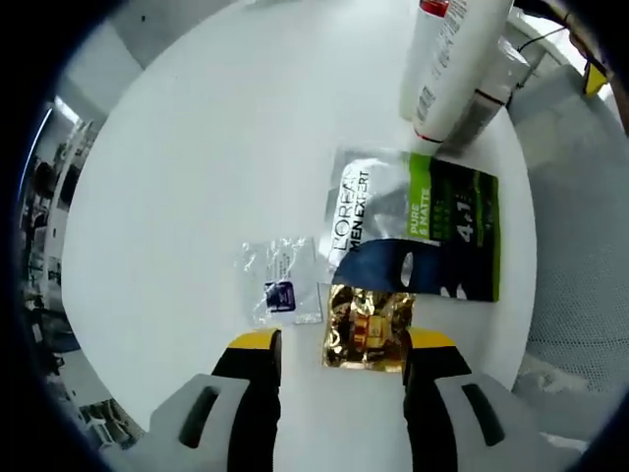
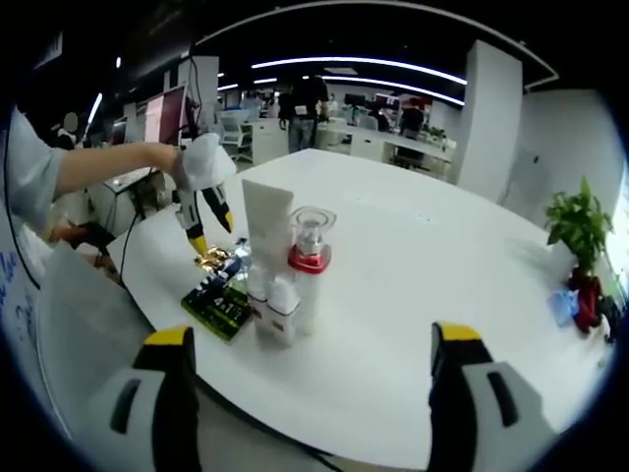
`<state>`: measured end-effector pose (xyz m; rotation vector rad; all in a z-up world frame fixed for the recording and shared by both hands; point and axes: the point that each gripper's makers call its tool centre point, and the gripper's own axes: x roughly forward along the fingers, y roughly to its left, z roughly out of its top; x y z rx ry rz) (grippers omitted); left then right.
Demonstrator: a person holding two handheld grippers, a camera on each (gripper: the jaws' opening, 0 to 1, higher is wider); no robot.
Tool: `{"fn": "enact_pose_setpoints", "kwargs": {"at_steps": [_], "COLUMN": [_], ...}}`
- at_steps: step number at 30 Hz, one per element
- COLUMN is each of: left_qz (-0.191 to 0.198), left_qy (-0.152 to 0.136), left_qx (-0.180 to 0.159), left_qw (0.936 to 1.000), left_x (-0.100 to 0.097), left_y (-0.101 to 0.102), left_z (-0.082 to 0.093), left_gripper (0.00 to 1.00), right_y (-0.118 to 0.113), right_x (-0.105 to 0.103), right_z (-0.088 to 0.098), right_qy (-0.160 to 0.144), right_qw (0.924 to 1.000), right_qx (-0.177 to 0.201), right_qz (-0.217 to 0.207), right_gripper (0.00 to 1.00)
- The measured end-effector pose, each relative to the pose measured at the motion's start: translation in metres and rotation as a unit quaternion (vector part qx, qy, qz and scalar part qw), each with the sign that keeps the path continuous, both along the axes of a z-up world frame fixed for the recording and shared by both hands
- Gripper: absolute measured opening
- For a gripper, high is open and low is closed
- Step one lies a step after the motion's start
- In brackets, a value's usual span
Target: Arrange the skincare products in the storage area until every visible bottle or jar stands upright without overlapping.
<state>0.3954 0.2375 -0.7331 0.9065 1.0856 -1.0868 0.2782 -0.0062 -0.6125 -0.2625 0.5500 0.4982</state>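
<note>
In the left gripper view my left gripper (image 1: 339, 344) hangs open over the white table, its yellow-tipped jaws straddling a small gold sachet (image 1: 369, 327). Beyond it lie a silver, green and navy L'Oreal Men Expert sachet (image 1: 418, 228) and a clear sample packet (image 1: 282, 281). White bottles (image 1: 452, 64) stand at the top right. In the right gripper view my right gripper (image 2: 310, 339) is open, empty, short of a white tube (image 2: 266, 231), a clear-capped pump bottle with a red collar (image 2: 311, 265) and a small white bottle (image 2: 282, 310), all upright. The left gripper (image 2: 209, 211) hovers over the sachets (image 2: 221, 290).
The round white table (image 1: 197, 147) has broad free surface to the left and far side. Its edge (image 1: 521, 324) runs close by the sachets. A potted plant (image 2: 575, 231) stands at the far right. Desks, monitors and people fill the office behind.
</note>
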Motion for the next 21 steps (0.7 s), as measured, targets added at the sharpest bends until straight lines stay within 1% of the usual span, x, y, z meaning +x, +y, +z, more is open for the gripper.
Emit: {"fn": "enact_pose_setpoints", "kwargs": {"at_steps": [6,9,15,21], "left_qz": [0.007,0.014,0.017,0.016], "left_qy": [-0.016,-0.020,-0.023,-0.029], "left_qx": [0.003,-0.004,-0.011,-0.011], "left_qw": [0.9998,0.9997,0.9995,0.9994], "left_x": [0.015,0.023,0.034,0.044], "left_y": [-0.001,-0.004,-0.008,-0.012], "left_z": [0.000,0.001,-0.001,-0.006], "left_gripper": [0.47,0.48,0.48,0.48], "right_y": [-0.003,-0.004,-0.004,-0.006], "right_x": [-0.001,-0.001,-0.001,0.001], "right_z": [-0.002,-0.004,-0.005,-0.005], "right_qy": [0.005,0.008,0.011,0.013], "right_qw": [1.0000,1.0000,0.9999,0.9999], "right_qx": [-0.001,-0.002,-0.003,-0.003], "right_qz": [-0.003,-0.004,-0.006,-0.010], "right_gripper": [1.00,1.00,1.00,1.00]}}
